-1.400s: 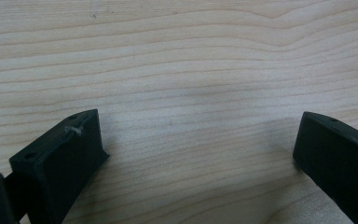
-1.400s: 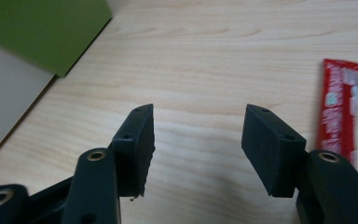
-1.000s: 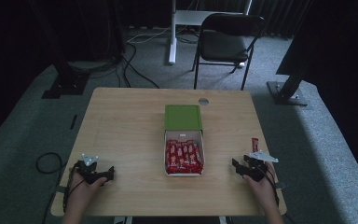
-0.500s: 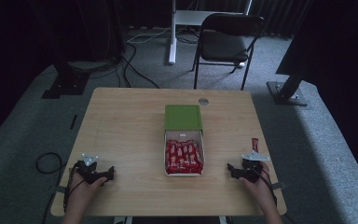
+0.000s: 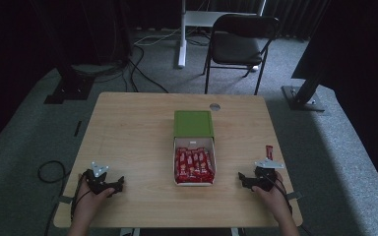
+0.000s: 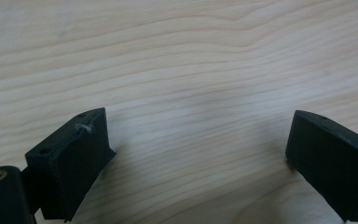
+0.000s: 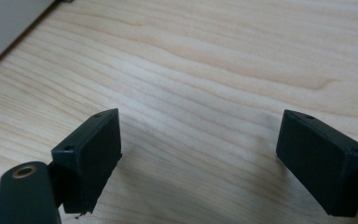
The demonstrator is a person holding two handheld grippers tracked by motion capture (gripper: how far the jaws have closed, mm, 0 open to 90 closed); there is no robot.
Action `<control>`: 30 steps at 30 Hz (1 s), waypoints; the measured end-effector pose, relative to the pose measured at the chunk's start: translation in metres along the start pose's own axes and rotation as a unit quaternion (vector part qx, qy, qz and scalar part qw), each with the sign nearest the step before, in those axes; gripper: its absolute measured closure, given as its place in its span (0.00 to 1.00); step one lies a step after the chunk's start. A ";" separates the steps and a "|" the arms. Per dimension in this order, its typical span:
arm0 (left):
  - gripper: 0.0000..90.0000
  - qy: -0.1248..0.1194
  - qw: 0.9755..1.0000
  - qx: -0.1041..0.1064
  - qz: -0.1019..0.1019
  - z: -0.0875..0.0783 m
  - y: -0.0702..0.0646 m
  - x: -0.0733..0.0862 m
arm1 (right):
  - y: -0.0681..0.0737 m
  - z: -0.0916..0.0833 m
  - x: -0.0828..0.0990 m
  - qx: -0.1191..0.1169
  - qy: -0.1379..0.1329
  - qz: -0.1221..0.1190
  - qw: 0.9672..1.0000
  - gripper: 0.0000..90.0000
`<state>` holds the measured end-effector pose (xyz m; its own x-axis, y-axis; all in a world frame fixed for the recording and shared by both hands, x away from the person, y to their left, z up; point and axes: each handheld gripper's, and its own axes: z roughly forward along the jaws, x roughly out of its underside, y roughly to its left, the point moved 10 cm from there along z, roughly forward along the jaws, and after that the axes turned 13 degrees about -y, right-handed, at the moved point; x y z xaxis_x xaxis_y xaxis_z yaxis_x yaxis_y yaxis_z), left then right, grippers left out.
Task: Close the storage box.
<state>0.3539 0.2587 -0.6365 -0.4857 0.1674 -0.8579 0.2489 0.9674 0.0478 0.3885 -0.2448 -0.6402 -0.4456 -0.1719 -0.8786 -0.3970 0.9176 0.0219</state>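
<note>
Grey carpet lies all around the wooden counter [image 5: 128,128], with a dark folding chair [image 5: 238,44] and a white post beyond its far edge and cables trailing on the floor to the left.

At the middle of the counter sits a white box [image 5: 194,183] packed with red bars [image 5: 194,164] lying in rows; its green lid [image 5: 193,123] stands folded back toward the far edge. One more red bar [image 5: 268,150] lies alone by the right edge, just beyond the right tongs [image 5: 246,180] and well apart from the box.

Both tongs rest low near the front edge, one at each side of the box. The left tongs [image 5: 119,184], held in the person's left hand [image 5: 89,196] near the front left corner, point toward the box. In the left gripper view the left tongs [image 6: 198,149] stand wide over bare wood, having just closed in a little, with nothing between the jaws.

The right tongs, in the right hand [image 5: 270,194] near the front right corner, also point toward the box. In the right gripper view the right tongs [image 7: 198,149] stand wide over bare wood after just opening, nothing between the jaws, and the counter's edge runs across the upper left corner.
</note>
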 end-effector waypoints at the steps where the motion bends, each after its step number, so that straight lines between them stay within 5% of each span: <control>1: 0.08 -0.004 1.000 0.010 -0.006 0.000 -0.004 -0.002 | 0.000 -0.001 -0.002 0.001 -0.003 -0.001 1.000 0.15; 8: 0.08 -0.029 0.998 0.054 0.001 -0.003 -0.028 -0.021 | 0.006 -0.011 -0.020 -0.007 -0.033 0.010 0.999 0.15; 14: 0.08 -0.045 0.995 0.084 0.027 -0.006 -0.051 -0.037 | 0.017 -0.017 -0.037 -0.023 -0.054 0.011 0.998 0.15; 30: 0.08 -0.099 0.980 0.156 0.078 -0.021 -0.114 -0.082 | 0.055 -0.041 -0.081 -0.091 -0.109 0.006 0.990 0.15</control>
<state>0.3479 0.1388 -0.5605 -0.2564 0.2382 -0.9368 0.5668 0.8221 0.0539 0.3700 -0.1947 -0.5487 -0.2757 -0.0622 -0.9592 -0.5389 0.8363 0.1007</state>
